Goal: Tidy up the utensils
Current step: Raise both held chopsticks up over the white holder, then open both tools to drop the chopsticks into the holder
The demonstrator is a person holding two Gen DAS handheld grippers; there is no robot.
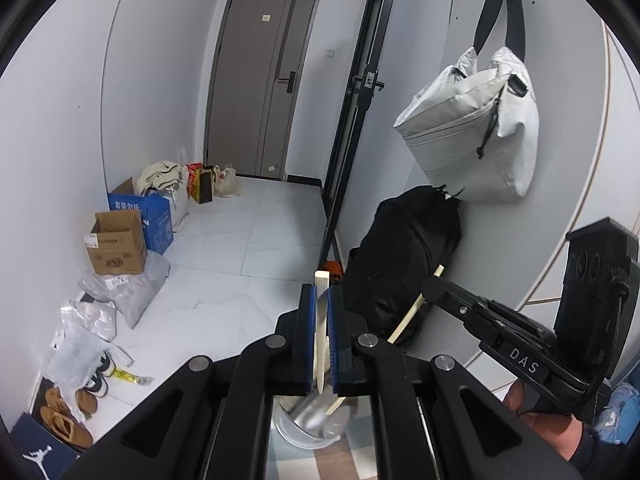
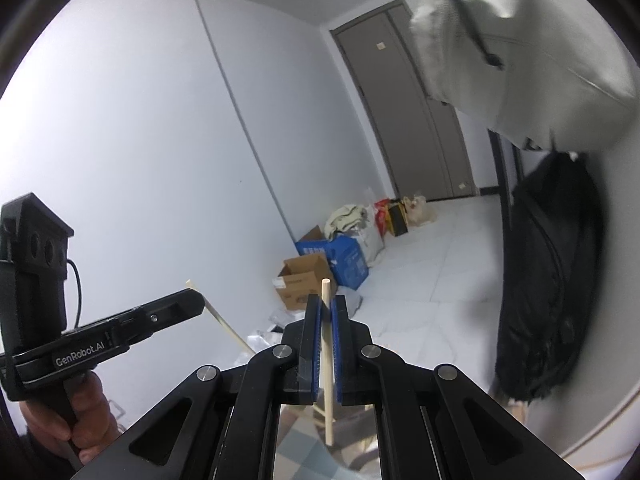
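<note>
Low in the left frame, below the fingers, waits a metal cup. Left gripper pinching a flat wooden utensil at centre; right gripper clamped on a round chopstick. Best lowered one at a time, tips steered inside the rim before easing the pinch.

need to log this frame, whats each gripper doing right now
left gripper: shut on a flat pale wooden chopstick.
right gripper: shut on a round pale wooden chopstick.

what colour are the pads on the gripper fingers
Blue pads, clearest in the left wrist view.
</note>
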